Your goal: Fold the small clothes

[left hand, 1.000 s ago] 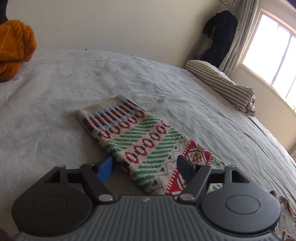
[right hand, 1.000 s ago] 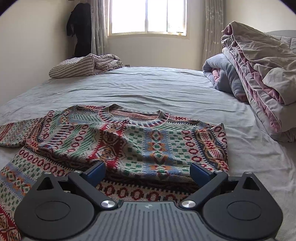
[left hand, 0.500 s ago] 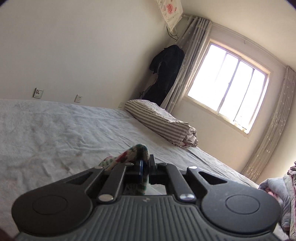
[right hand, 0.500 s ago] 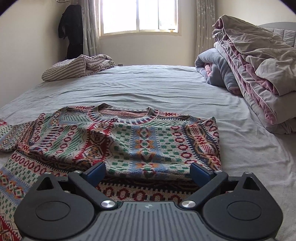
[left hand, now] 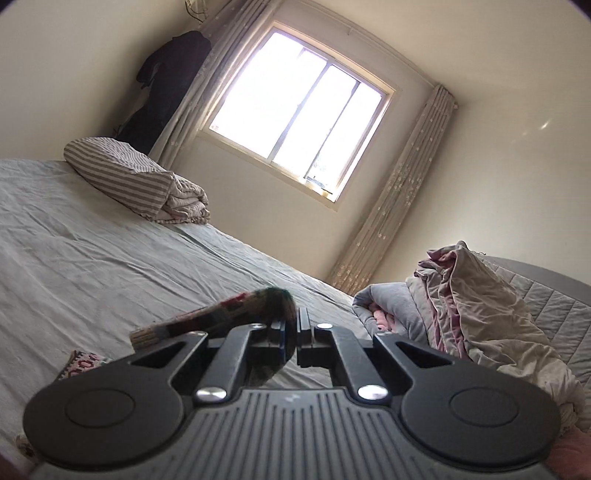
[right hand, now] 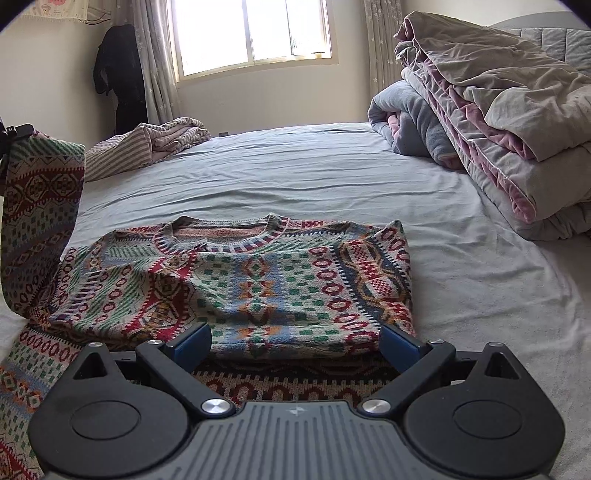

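A grey bedsheet (right hand: 332, 177) covers the bed under a bright window (right hand: 251, 33). Left of the window hangs a dark garment (right hand: 120, 77); below it lies a folded striped blanket (right hand: 147, 147). The left gripper (left hand: 297, 326), clamped tight on the sleeve (right hand: 40, 221), holds it above the sheet. The patterned sweater (right hand: 258, 280) lies flat mid-bed, with the right gripper (right hand: 295, 345) spread wide and empty over its hem. Right of the window, folded quilts (right hand: 498, 110) are stacked.

Multicoloured patterned sweater (right hand: 258, 280), grey bedsheet (right hand: 295, 166), striped blanket (right hand: 122, 151).
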Motion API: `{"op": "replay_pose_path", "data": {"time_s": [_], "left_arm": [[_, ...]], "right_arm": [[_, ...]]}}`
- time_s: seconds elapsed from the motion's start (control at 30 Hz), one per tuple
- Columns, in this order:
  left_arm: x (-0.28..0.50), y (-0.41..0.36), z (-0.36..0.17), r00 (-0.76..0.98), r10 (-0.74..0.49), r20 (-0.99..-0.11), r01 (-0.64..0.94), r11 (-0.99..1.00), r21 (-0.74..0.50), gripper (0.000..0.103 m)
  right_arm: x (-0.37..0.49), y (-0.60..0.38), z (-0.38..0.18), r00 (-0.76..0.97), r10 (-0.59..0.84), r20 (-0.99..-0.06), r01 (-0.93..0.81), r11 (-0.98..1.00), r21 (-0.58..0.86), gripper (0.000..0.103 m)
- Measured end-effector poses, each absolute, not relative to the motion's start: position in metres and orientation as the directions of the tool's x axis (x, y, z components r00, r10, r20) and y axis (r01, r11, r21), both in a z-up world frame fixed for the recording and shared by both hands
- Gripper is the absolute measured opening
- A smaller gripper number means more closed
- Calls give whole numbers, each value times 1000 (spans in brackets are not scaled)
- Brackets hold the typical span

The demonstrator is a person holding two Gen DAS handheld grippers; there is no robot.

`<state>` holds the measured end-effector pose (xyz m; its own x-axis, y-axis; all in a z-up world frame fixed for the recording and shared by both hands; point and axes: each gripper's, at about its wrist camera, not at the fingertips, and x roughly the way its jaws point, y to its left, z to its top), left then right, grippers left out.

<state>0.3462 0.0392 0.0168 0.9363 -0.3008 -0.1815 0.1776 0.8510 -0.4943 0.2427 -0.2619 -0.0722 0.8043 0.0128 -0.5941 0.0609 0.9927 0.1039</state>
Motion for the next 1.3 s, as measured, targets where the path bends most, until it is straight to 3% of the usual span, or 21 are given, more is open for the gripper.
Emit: {"op": "replay_pose_path", "data": {"time_s": [0.27, 0.47, 0.57, 0.63, 0.67, 0.73, 0.77, 0.9, 1.03, 1.2, 1.3], "left_arm": [[339, -57, -57, 780, -484, -396, 306, 848, -433, 2], [322, -85, -109, 648, -508, -568, 398, 861, -316, 4], [321, -73, -108, 614, -556, -560, 425, 831, -359, 18], [320, -65, -98, 585, -586, -561, 440, 810, -387, 42], [316, -60, -91, 584, -594, -554, 455, 804, -382, 48], [304, -49, -76, 606, -576, -549, 479, 815, -326, 75], [298, -44, -71, 611, -565, -554, 492, 820, -293, 78], [267, -8, -56, 685, -481, -547, 518, 850, -100, 83], [269, 31, -67, 784, -336, -523, 388, 922, -10, 85], [297, 85, -96, 802, -300, -517, 218, 952, -214, 83], [308, 108, -114, 789, -345, -508, 178, 920, -350, 82]], "right_arm": [[243, -284, -75, 807, -9, -590, 118, 982, 146, 98], [245, -292, -78, 804, -14, -595, 134, 978, 157, 98], [246, -288, -81, 801, -21, -598, 130, 982, 138, 98], [245, -284, -80, 800, -24, -600, 121, 985, 121, 98], [245, -283, -80, 800, -23, -599, 116, 986, 116, 98], [245, -277, -76, 803, -18, -595, 97, 990, 101, 98], [245, -273, -74, 807, -14, -591, 82, 993, 89, 98], [244, -245, -64, 826, 15, -563, -8, 1000, 14, 97], [250, -194, -62, 832, 95, -547, -170, 981, -88, 91], [262, -136, -68, 817, 206, -538, -386, 889, -246, 79], [269, -112, -79, 809, 170, -562, -444, 803, -397, 73]]}}
